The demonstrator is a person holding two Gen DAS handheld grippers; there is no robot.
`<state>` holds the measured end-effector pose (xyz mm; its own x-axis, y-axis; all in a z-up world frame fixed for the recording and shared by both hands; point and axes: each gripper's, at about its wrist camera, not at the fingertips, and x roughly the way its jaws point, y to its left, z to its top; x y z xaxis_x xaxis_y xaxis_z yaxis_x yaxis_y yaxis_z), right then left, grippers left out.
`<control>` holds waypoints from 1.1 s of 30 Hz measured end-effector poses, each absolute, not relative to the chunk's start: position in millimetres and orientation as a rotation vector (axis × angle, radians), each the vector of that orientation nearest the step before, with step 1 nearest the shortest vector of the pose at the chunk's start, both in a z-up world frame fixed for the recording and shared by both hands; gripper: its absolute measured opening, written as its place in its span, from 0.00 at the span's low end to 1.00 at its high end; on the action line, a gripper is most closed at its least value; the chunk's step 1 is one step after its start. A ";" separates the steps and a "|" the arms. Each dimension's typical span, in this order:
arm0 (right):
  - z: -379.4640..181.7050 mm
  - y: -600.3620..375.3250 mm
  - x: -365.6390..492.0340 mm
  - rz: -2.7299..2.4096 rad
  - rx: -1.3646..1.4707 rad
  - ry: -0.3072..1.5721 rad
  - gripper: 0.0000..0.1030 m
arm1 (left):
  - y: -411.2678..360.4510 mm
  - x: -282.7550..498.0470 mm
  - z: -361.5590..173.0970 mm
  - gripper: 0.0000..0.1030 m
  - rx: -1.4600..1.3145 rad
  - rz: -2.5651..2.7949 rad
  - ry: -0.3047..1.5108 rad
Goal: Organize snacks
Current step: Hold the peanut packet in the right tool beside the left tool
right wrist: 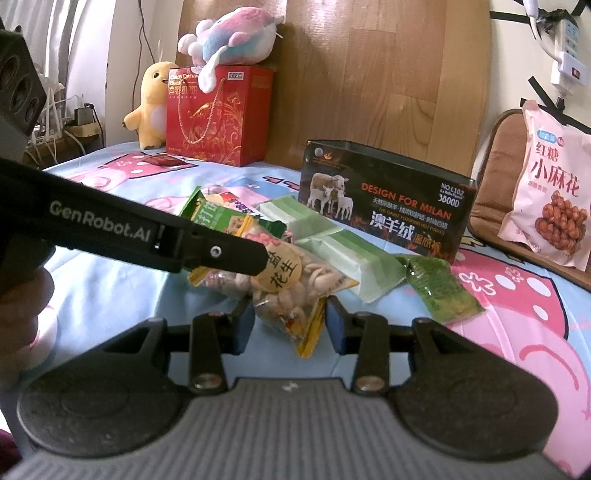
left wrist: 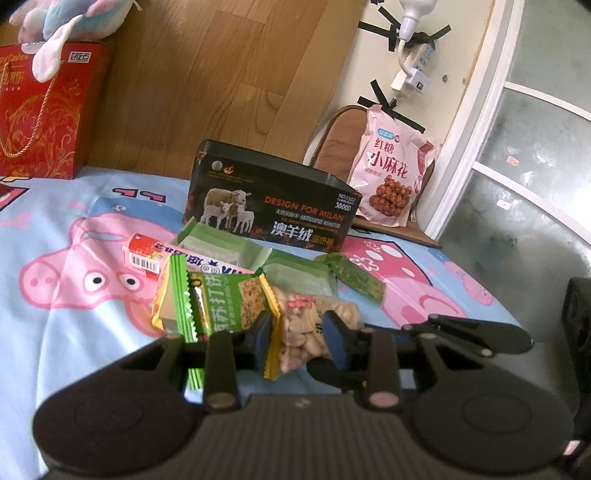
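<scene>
Peanuts (left wrist: 306, 332) in a clear, yellow-edged bag sit between the blue pads of both grippers: the left gripper (left wrist: 301, 332) has its jaws drawn in on the bag's sides, pads pressing it, and the right gripper (right wrist: 290, 321) has its jaws narrowed round the bag's lower end (right wrist: 295, 314), though whether its pads truly press there cannot be told. In the right view the left gripper's dark finger (right wrist: 229, 254) reaches across from the left and ends against the bag's round label. Just behind the peanuts lies a green cracker pack (left wrist: 221, 299), then a red-and-white box (left wrist: 147, 254), pale green wafer packs (left wrist: 295, 275) and a dark green sachet (left wrist: 354, 278), all loose on the cartoon-pig sheet (left wrist: 74, 295). Beyond the heap stands an open black tin (left wrist: 273, 206) printed with sheep; its inside is hidden from both cameras, so what it holds cannot be told. A pink bag of fried twists (left wrist: 395, 177) leans against a brown cushion (left wrist: 340, 140) at the far right. A red gift box (left wrist: 48, 110) with cord handles stands at the headboard with a pastel plush (left wrist: 66, 22) on top. Only the right view shows a yellow plush (right wrist: 153, 103) beside that box and a hand (right wrist: 22, 314) at the left edge; only the left view shows a frosted glass door (left wrist: 535, 155) at the right.
</scene>
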<state>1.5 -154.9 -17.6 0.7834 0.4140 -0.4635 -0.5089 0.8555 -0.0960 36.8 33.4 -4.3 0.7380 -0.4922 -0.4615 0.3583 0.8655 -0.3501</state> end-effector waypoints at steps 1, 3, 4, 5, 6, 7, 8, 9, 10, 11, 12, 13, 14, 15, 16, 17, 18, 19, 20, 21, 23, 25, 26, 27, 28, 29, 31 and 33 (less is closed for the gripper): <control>-17.6 -154.9 1.2 0.502 -0.221 0.446 0.43 | 33.6 36.9 -4.4 0.30 -0.246 -0.472 0.573; -17.4 -154.9 0.9 0.501 -0.220 0.445 0.43 | 33.4 36.7 -4.4 0.30 -0.246 -0.472 0.573; -17.4 -155.0 1.0 0.500 -0.219 0.444 0.43 | 33.4 36.6 -4.1 0.30 -0.246 -0.473 0.572; -17.5 -155.2 1.0 0.500 -0.218 0.443 0.43 | 33.6 36.7 -4.2 0.30 -0.246 -0.474 0.572; -17.4 -154.9 0.7 0.499 -0.218 0.442 0.43 | 33.2 36.3 -3.9 0.30 -0.246 -0.474 0.571; -17.3 -154.8 0.7 0.498 -0.218 0.441 0.43 | 33.3 36.3 -4.0 0.30 -0.246 -0.474 0.572; -17.4 -154.7 0.4 0.497 -0.218 0.440 0.43 | 33.4 36.3 -4.1 0.30 -0.247 -0.474 0.572; -17.5 -154.9 0.5 0.497 -0.219 0.439 0.43 | 33.5 36.3 -4.1 0.30 -0.246 -0.474 0.571; -17.5 -155.0 0.5 0.497 -0.219 0.439 0.43 | 33.6 36.3 -4.2 0.30 -0.246 -0.474 0.571; -17.5 -155.1 0.6 0.497 -0.219 0.439 0.43 | 33.7 36.3 -4.3 0.30 -0.245 -0.474 0.571; -17.5 -154.6 0.4 0.497 -0.221 0.437 0.43 | 33.7 36.1 -4.1 0.30 -0.244 -0.474 0.570; -17.1 -154.8 0.4 0.495 -0.221 0.436 0.43 | 33.4 36.0 -3.7 0.30 -0.244 -0.474 0.569; -17.1 -154.7 0.5 0.494 -0.222 0.435 0.43 | 32.7 35.7 -3.1 0.30 -0.243 -0.475 0.568; -17.1 -154.6 0.5 0.494 -0.221 0.435 0.43 | 32.7 35.6 -3.1 0.30 -0.243 -0.475 0.568; -17.1 -154.6 0.6 0.493 -0.221 0.435 0.43 | 32.7 35.8 -3.1 0.30 -0.244 -0.475 0.568; -17.2 -154.5 0.6 0.493 -0.222 0.435 0.43 | 32.8 35.6 -3.2 0.30 -0.244 -0.475 0.568; -17.2 -154.4 0.8 0.493 -0.222 0.435 0.43 | 32.8 35.6 -3.2 0.30 -0.243 -0.475 0.568; -17.2 -154.7 0.6 0.494 -0.222 0.435 0.43 | 32.8 35.6 -3.2 0.30 -0.243 -0.475 0.568; -17.2 -154.7 0.9 0.494 -0.221 0.436 0.43 | 32.8 35.6 -3.2 0.30 -0.243 -0.475 0.568; -17.2 -154.7 0.9 0.494 -0.221 0.436 0.43 | 32.8 35.6 -3.2 0.30 -0.243 -0.475 0.568; -17.3 -154.6 0.5 0.494 -0.221 0.435 0.43 | 32.5 35.7 -3.0 0.30 -0.243 -0.475 0.568; -17.2 -154.6 0.6 0.494 -0.221 0.435 0.43 | 32.6 35.7 -3.1 0.30 -0.243 -0.475 0.568; -17.2 -154.6 0.6 0.494 -0.221 0.435 0.43 | 32.8 35.7 -3.2 0.30 -0.243 -0.475 0.568; -17.2 -154.5 0.6 0.494 -0.221 0.435 0.43 | 32.8 35.7 -3.2 0.30 -0.243 -0.475 0.568; -17.2 -154.7 0.4 0.493 -0.221 0.435 0.43 | 32.6 35.7 -3.1 0.30 -0.243 -0.475 0.568; -17.1 -154.7 0.5 0.494 -0.221 0.435 0.43 | 32.7 35.6 -3.2 0.30 -0.243 -0.475 0.568; -17.0 -154.7 0.3 0.494 -0.221 0.435 0.43 | 32.5 35.6 -3.1 0.30 -0.243 -0.475 0.568; -17.0 -154.6 0.6 0.494 -0.220 0.434 0.43 | 32.5 35.5 -3.1 0.30 -0.243 -0.475 0.567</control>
